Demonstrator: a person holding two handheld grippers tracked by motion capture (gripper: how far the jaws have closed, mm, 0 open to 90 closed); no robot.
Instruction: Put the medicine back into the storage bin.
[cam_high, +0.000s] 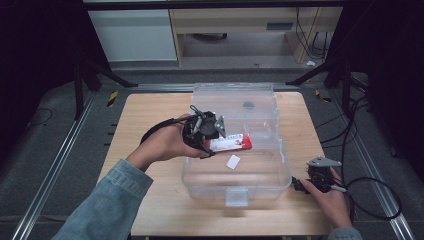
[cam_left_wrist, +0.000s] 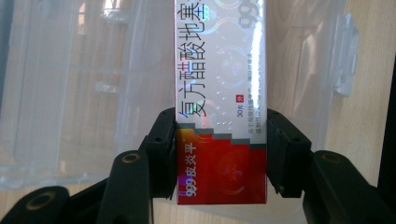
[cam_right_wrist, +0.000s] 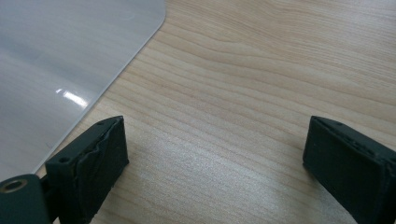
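Red & white medicine box (cam_left_wrist: 220, 116), glossy, w/ Chinese print, is clamped betw. the left gripper (cam_high: 207, 135) pads at its red end; white end sticks out ahead over the clear plastic bin (cam_high: 280, 150). White slip (cam_high: 233, 161) lies below it in the bin. Right gripper (cam_right_wrist: 215, 154) jaws wide apart, nothing betw., over wooden table (cam_right_wrist: 261, 70) just beside the bin.

Black tongs (cam_left_wrist: 219, 154), red-and-silver medicine box (cam_left_wrist: 219, 93), clear plastic bin (cam_high: 280, 165), pale wooden table (cam_high: 150, 115).
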